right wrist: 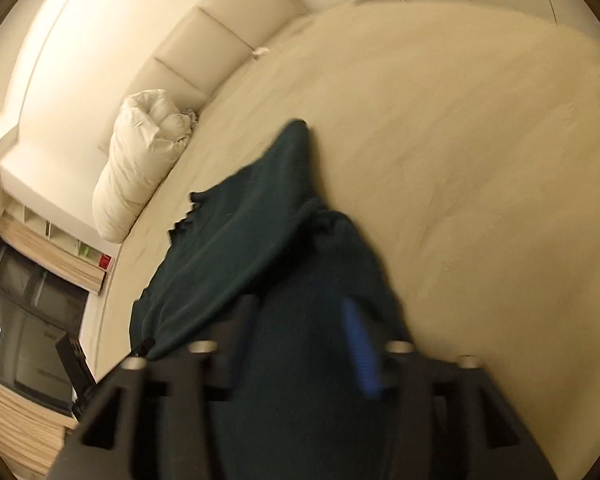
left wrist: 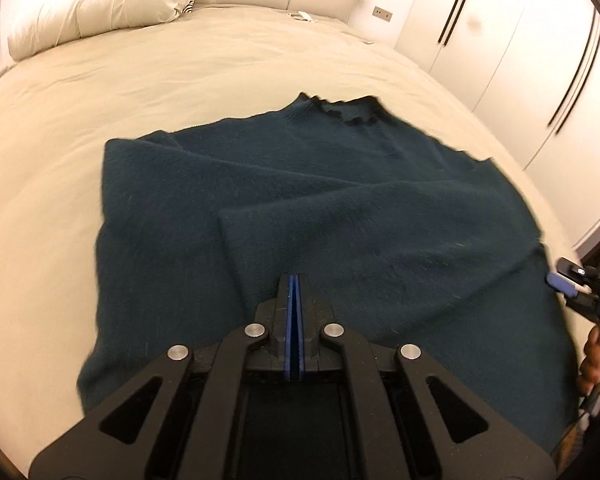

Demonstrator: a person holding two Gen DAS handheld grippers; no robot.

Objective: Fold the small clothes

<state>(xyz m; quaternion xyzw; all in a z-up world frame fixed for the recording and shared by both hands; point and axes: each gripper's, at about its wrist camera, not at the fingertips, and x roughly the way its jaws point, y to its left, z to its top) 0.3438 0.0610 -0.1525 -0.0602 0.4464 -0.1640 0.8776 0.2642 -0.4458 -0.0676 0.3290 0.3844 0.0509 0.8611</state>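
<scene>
While the dark green sweater [left wrist: 340, 208] is spread on the beige bed [left wrist: 180, 80], collar toward the far headboard, a sleeve is seen folded across its body. The left claw [left wrist: 295, 280] is held pressed together above the near hem, gripping nothing. The right claw [right wrist: 300, 320] is spread, with sweater fabric apparently between its blurred fingers. A white pillow [left wrist: 92, 4] lies far left.

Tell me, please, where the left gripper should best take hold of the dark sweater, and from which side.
Probably the sweater at its free left edge, coming from the left over the bare bed. That edge lies flat and unobstructed; the closed left gripper must open first.
</scene>
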